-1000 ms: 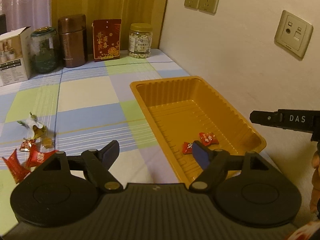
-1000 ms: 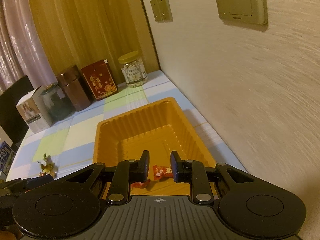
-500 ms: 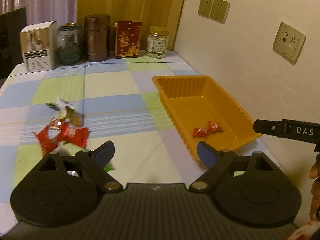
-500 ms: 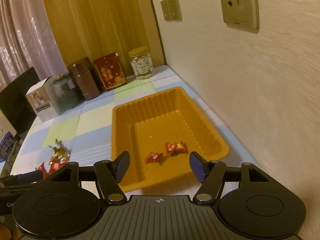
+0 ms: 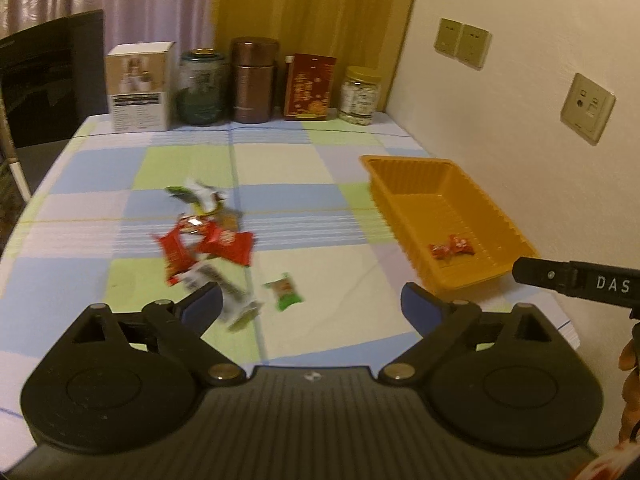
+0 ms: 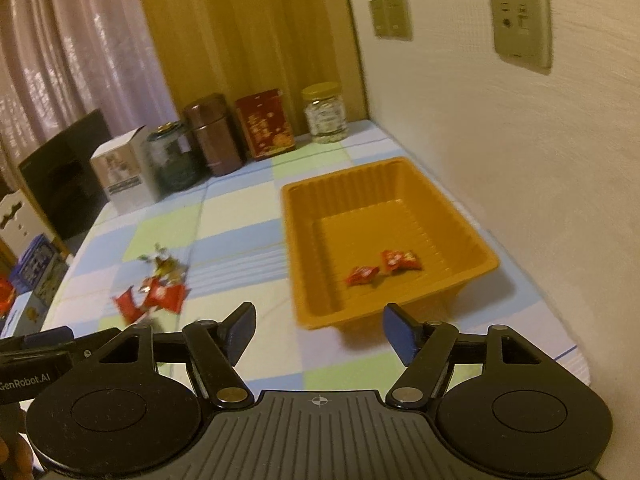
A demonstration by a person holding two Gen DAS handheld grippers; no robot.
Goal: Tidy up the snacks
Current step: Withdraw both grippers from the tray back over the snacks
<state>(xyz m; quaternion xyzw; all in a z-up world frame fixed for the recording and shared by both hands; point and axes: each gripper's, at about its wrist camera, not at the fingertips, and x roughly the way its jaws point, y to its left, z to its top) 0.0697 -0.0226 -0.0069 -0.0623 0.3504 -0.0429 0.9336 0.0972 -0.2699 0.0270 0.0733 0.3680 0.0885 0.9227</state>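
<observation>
An orange tray (image 5: 404, 164) (image 6: 472, 236) sits by the wall with two red candies (image 5: 451, 247) (image 6: 383, 266) inside. A loose pile of snacks (image 5: 208, 236) (image 6: 154, 292) lies on the checked cloth: red packets, a white-green wrapper (image 5: 198, 194) and a small green packet (image 5: 286, 292). My left gripper (image 5: 310, 302) hovers above the cloth near the pile, jaws still opening, nothing between them. My right gripper (image 6: 318, 330) hangs before the tray's near end, jaws opening and empty. Its black body (image 5: 576, 282) shows at the right of the left wrist view.
Along the back stand a white box (image 5: 140, 86), a green glass jar (image 5: 200, 88), a brown canister (image 5: 254, 80), a red tin (image 5: 310, 86) and a jar of nuts (image 5: 360, 96). The wall (image 6: 520, 140) runs close on the right. A dark chair (image 5: 48, 76) is far left.
Both grippers have drawn back from the tray. The right gripper opened and left its red candy in the tray. The left gripper opened wider and swung toward the snack pile.
</observation>
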